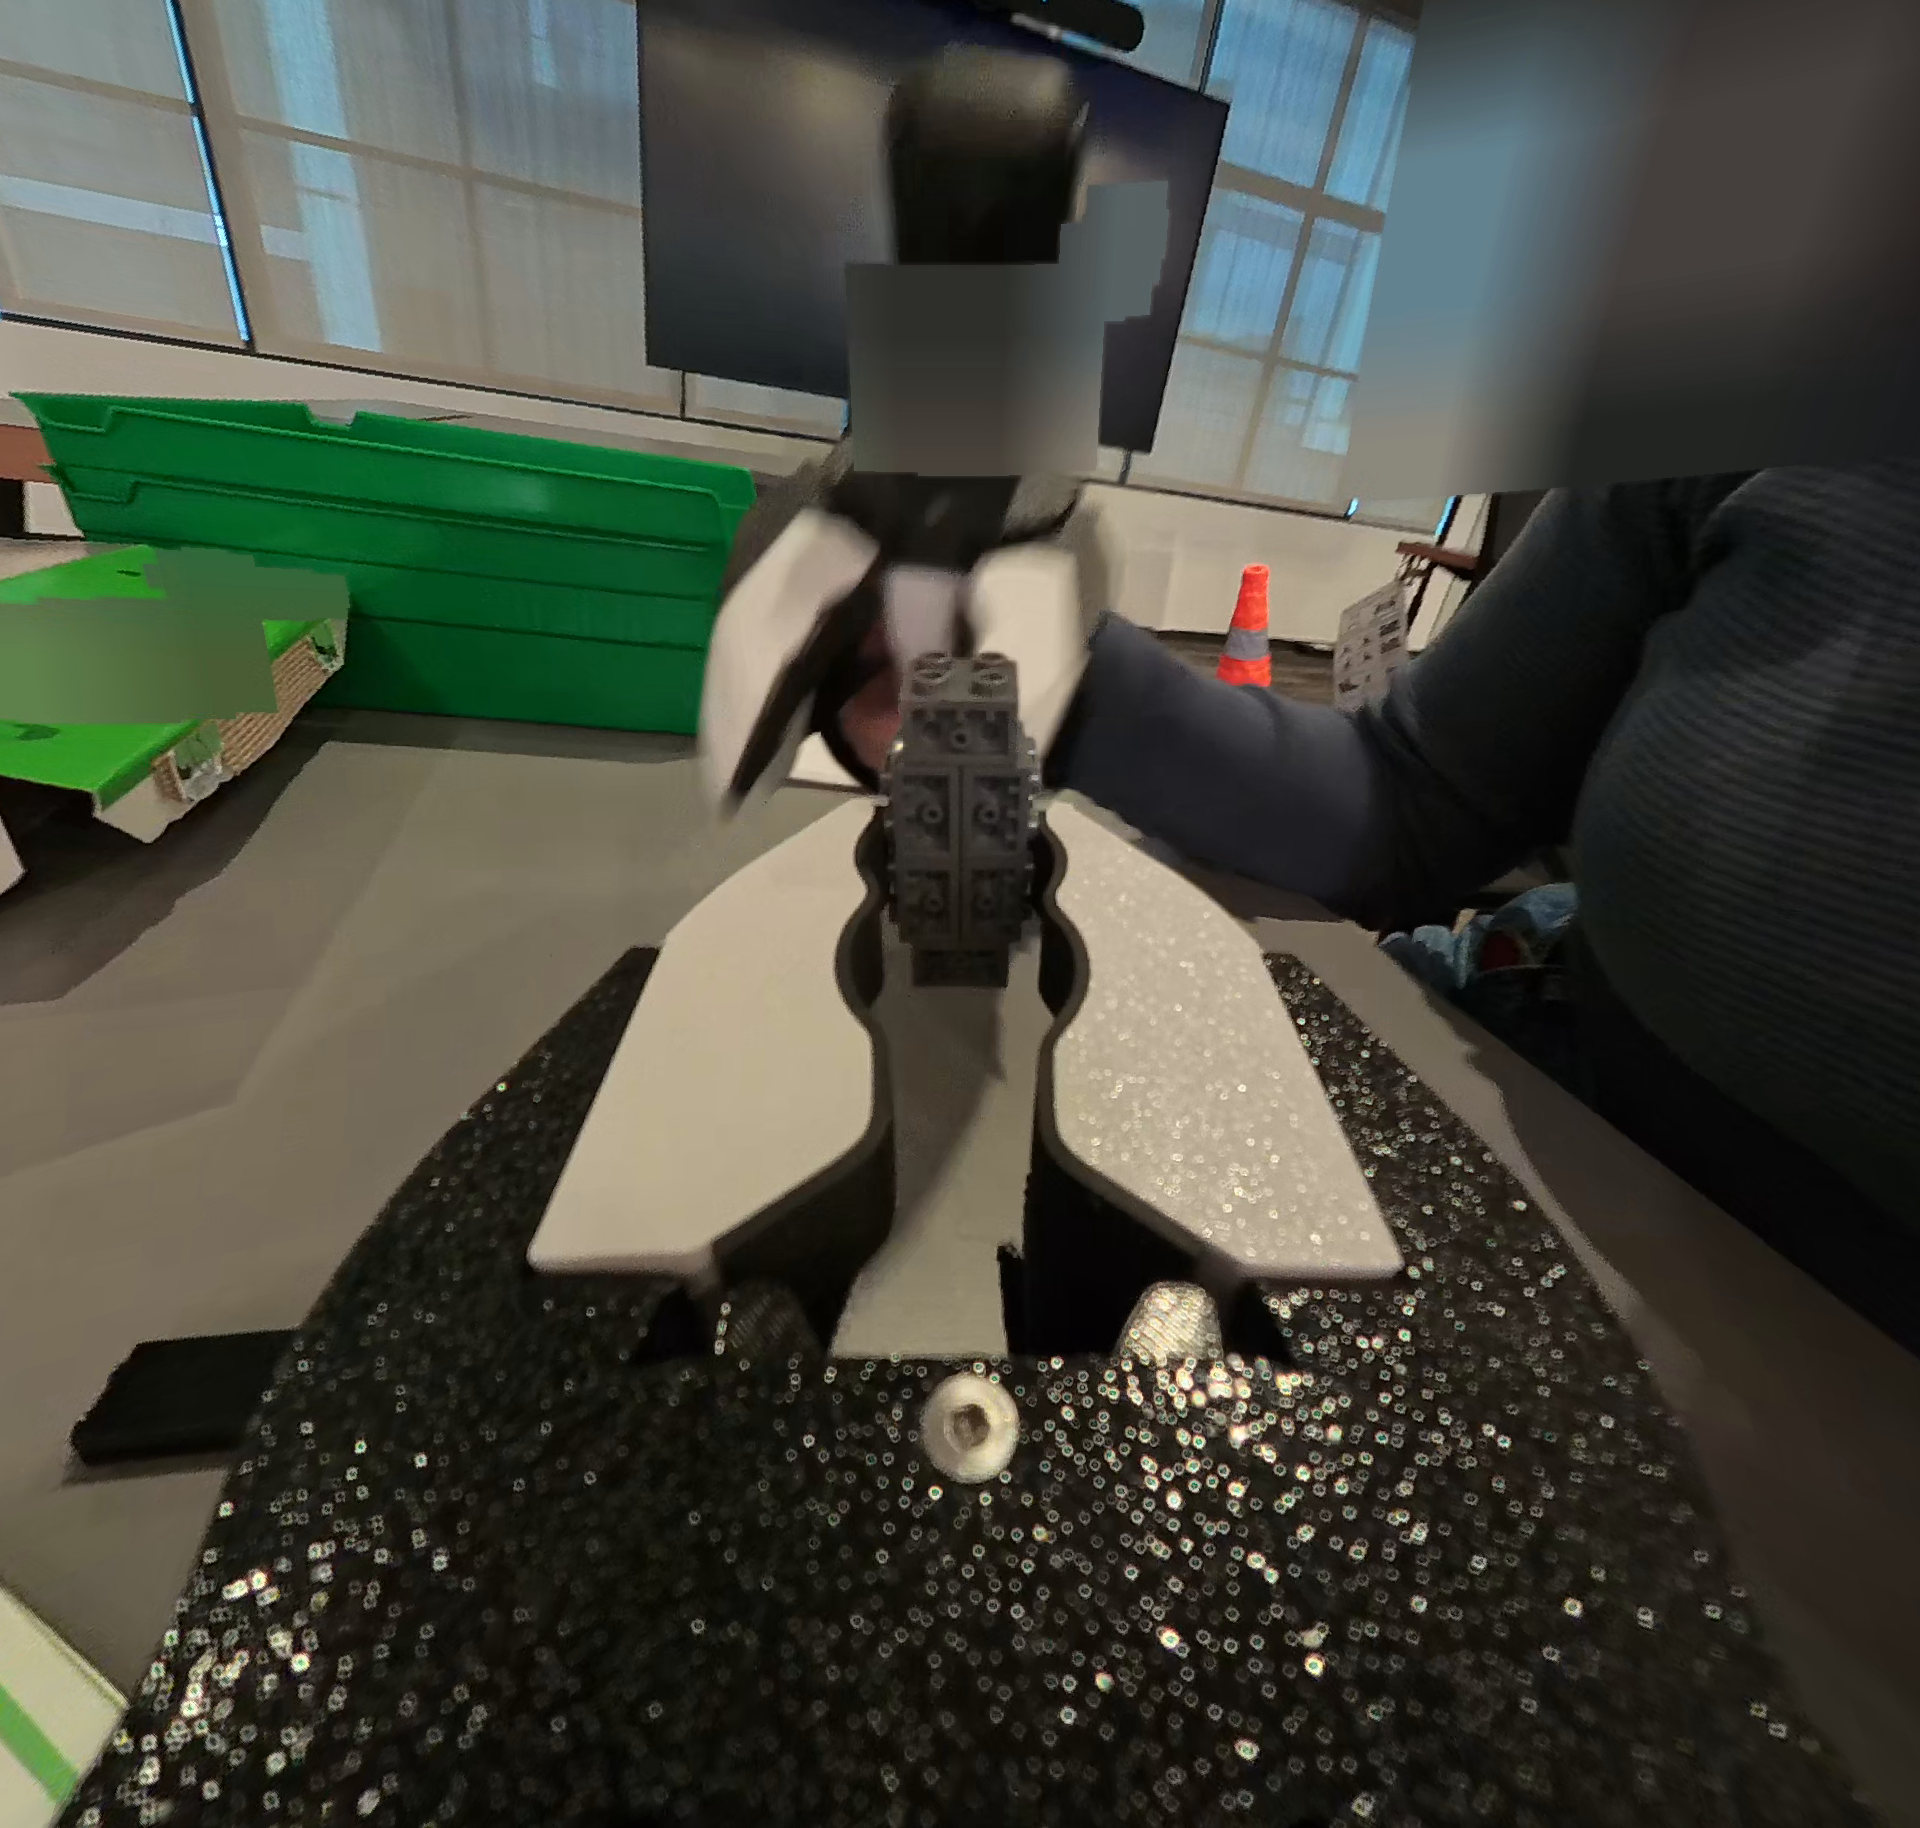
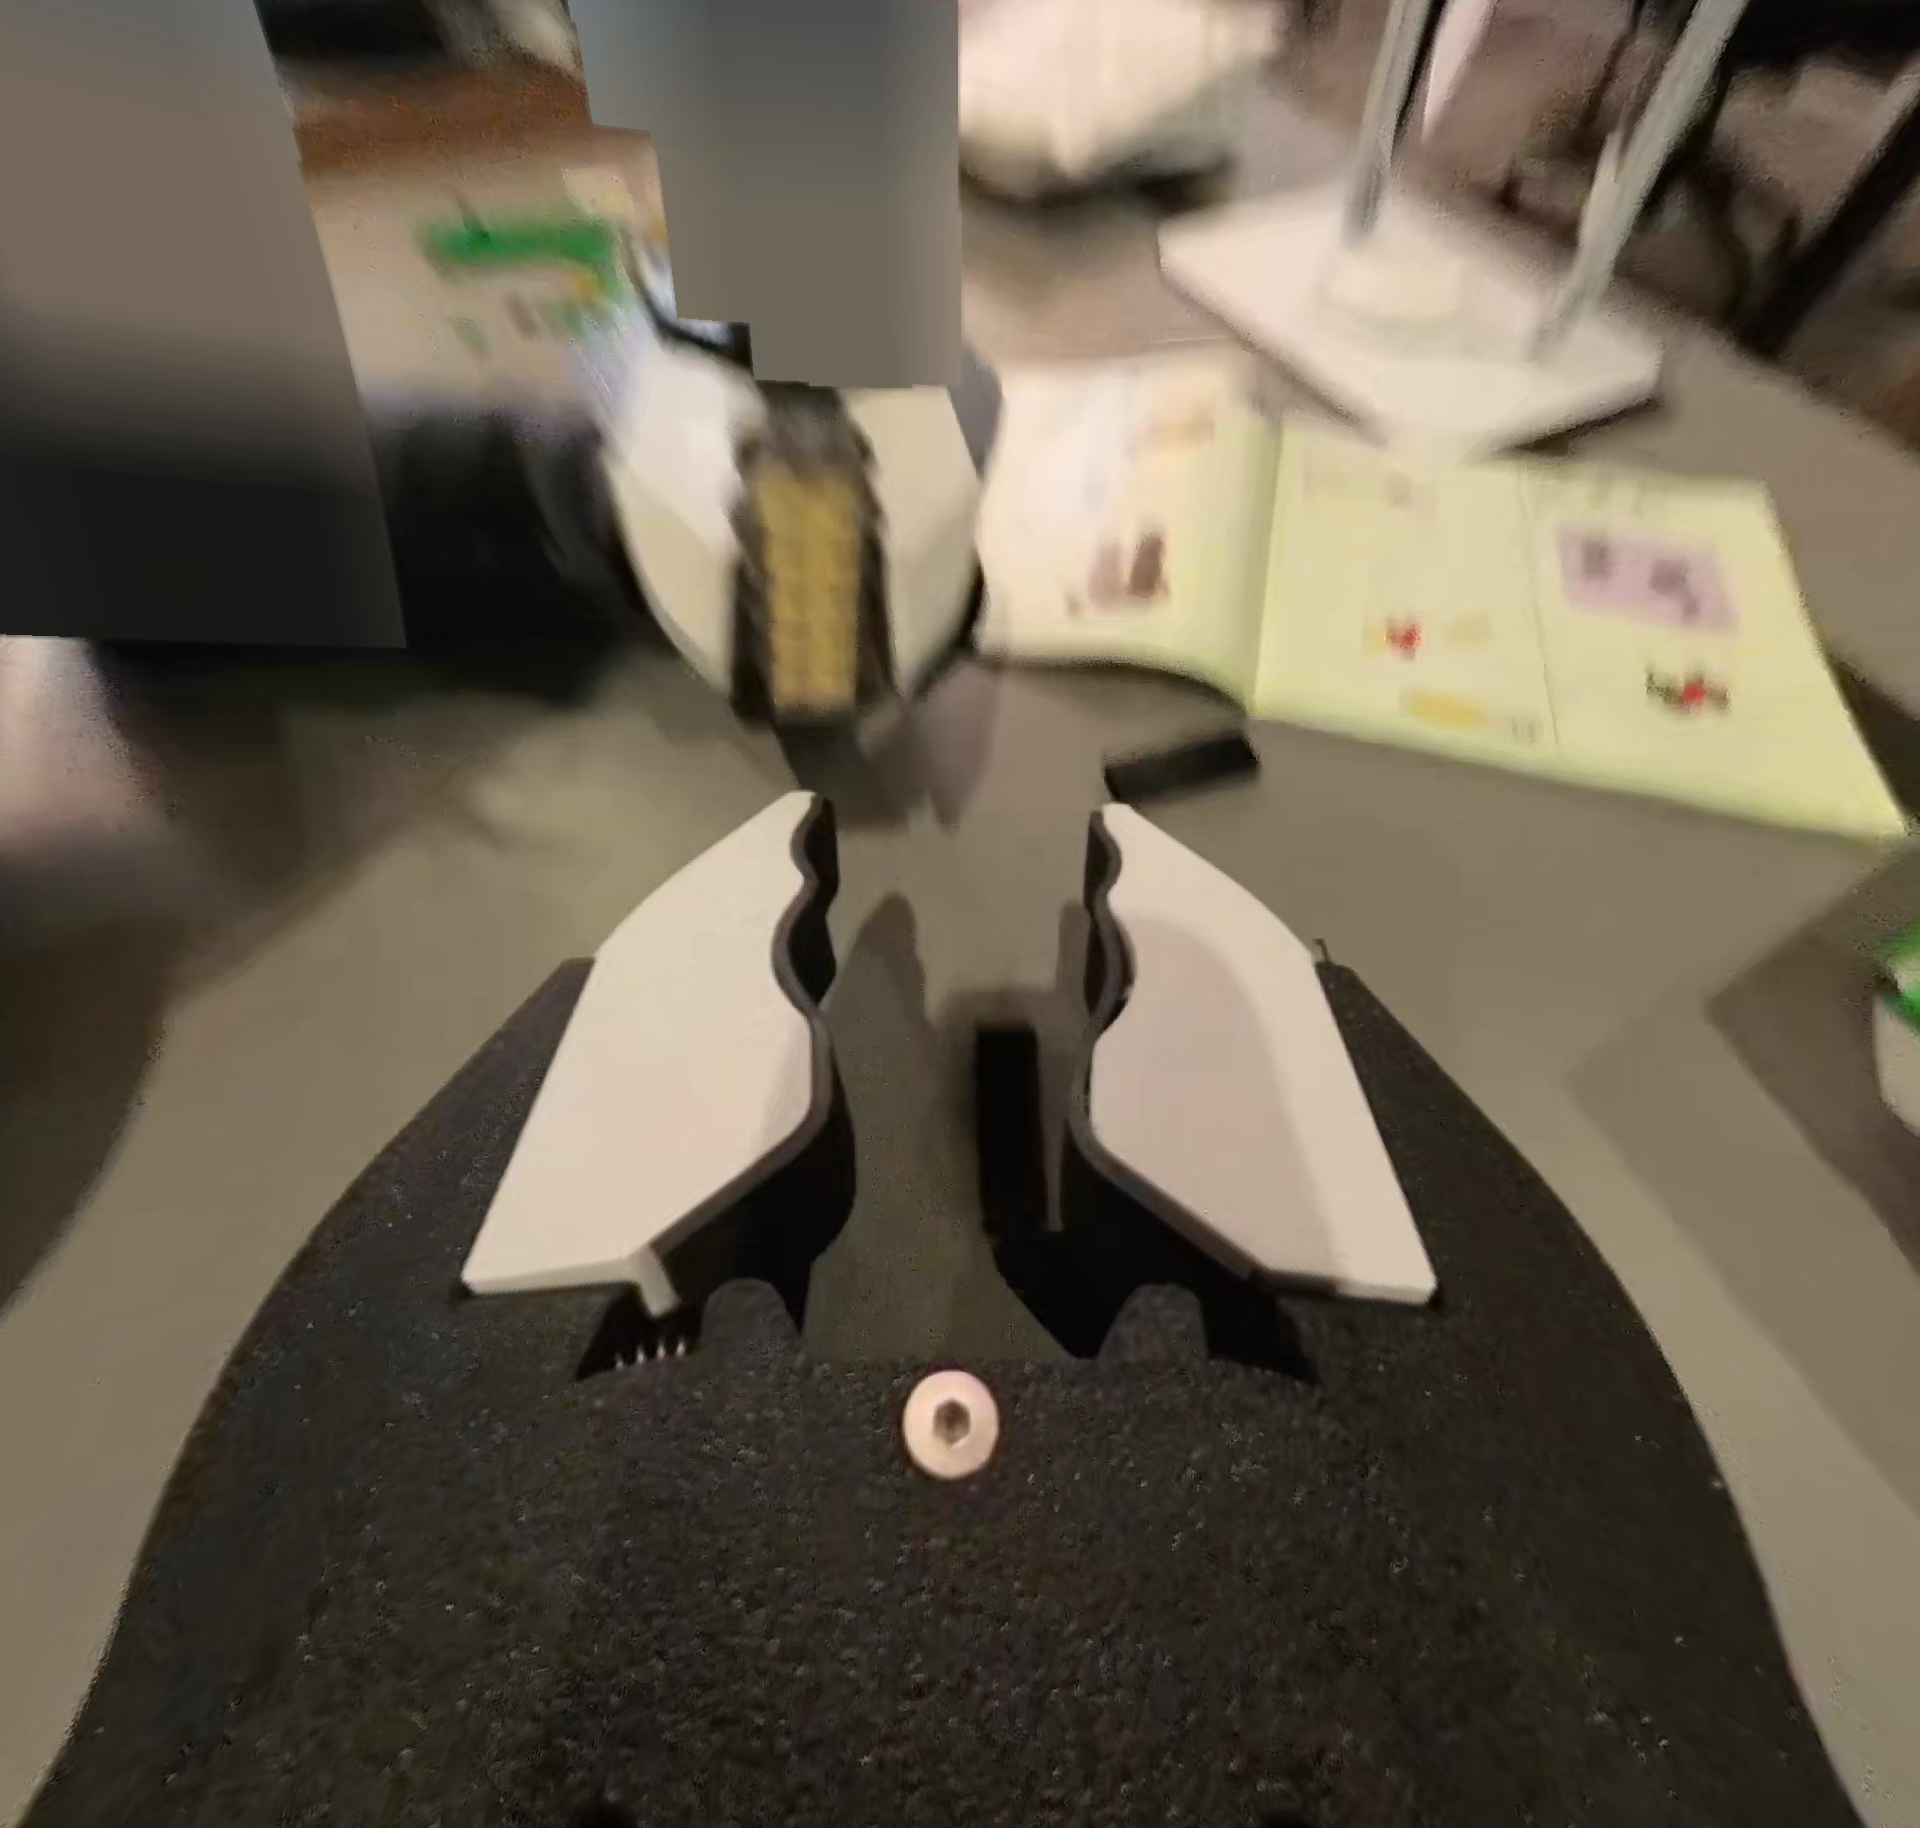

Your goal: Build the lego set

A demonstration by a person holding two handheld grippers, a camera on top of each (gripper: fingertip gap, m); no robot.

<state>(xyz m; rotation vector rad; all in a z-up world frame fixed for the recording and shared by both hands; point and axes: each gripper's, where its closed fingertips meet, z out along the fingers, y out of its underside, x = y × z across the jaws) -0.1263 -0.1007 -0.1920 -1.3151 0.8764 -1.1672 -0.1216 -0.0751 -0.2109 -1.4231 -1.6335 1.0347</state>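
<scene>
Lego block (image 1: 961,822) partly built, pinched in left hand-held gripper (image 1: 961,843); right hand-held gripper (image 2: 956,864) spread wide, holding nothing, just beyond block, more pieces likely left.

Stacked green bins (image 1: 416,531) stand at the far left edge of the grey table (image 1: 416,926), a dark screen (image 1: 779,168) before the windows (image 1: 416,137) behind; an orange cone (image 1: 1247,630) stands on the floor beyond the far edge
</scene>
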